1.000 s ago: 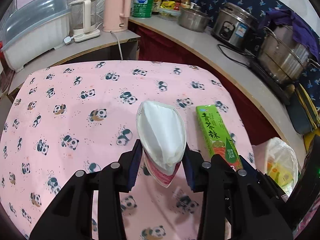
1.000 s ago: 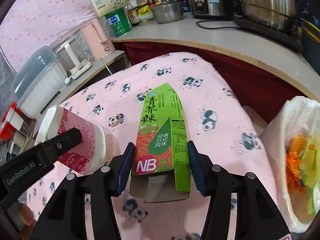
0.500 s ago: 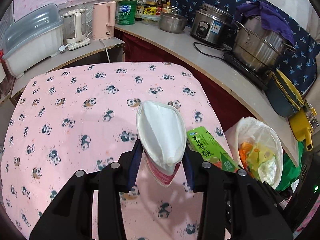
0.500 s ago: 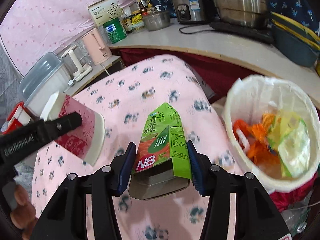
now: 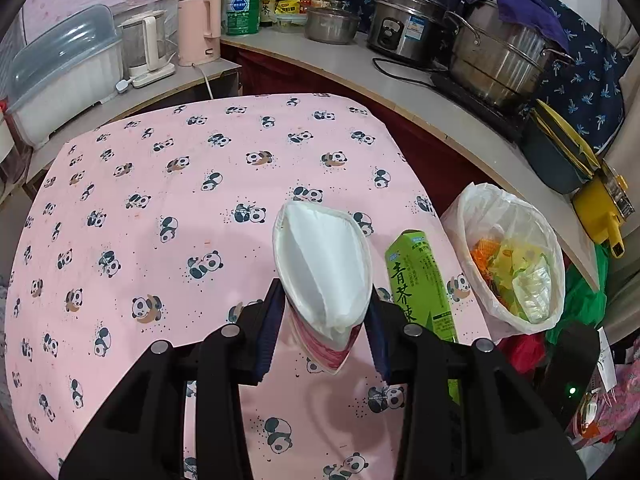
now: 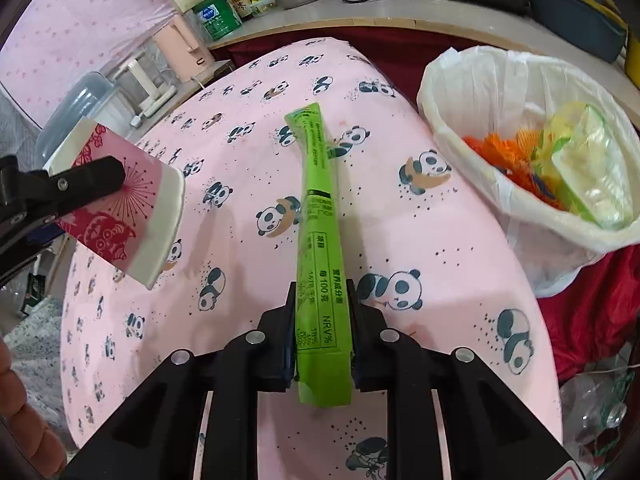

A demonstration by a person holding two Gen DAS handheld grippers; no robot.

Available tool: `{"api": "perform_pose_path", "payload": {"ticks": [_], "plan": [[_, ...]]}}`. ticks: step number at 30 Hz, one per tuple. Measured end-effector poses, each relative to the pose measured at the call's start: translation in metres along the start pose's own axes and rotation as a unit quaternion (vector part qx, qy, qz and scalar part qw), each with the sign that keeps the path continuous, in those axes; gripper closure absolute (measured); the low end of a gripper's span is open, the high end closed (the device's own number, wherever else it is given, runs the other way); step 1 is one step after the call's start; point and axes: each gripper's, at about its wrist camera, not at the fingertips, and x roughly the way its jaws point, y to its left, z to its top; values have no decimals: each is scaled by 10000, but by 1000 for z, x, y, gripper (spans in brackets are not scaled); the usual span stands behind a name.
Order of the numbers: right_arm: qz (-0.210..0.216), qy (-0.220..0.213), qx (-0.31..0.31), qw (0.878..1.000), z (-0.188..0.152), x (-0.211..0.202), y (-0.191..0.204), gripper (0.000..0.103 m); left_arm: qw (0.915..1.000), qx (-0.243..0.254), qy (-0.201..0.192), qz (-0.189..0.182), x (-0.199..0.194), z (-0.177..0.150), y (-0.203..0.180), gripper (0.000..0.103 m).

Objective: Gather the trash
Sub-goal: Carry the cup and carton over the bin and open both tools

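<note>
Left claw (image 5: pixel 326 334) clamped on a squashed paper cup (image 5: pixel 324 276), held above the pink panda surface (image 5: pixel 160 184). Right claw (image 6: pixel 322 330) clamped on a flattened green carton (image 6: pixel 320 240), just left of the lined trash bin (image 6: pixel 472 92).

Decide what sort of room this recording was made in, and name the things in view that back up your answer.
Most likely a home kitchen. A rice cooker and a large steel pot stand on the counter, a pink electric kettle sits on a side shelf, and a lined trash bin stands beside the panda-print table.

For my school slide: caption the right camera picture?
Right gripper carries a green box toward the trash bag.
</note>
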Motion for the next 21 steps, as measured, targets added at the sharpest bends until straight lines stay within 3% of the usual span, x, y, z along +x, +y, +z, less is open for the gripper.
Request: {"api": "perform_pose_path", "payload": {"ticks": [12, 21], "plan": [[-56, -612, -107, 9981, 14, -44, 0, 84, 9996, 266, -93, -67, -9, 1, -27, 66], [-108, -1065, 189, 9941, 32, -81, -36, 84, 9973, 651, -194, -291, -11, 11, -80, 66]]}}
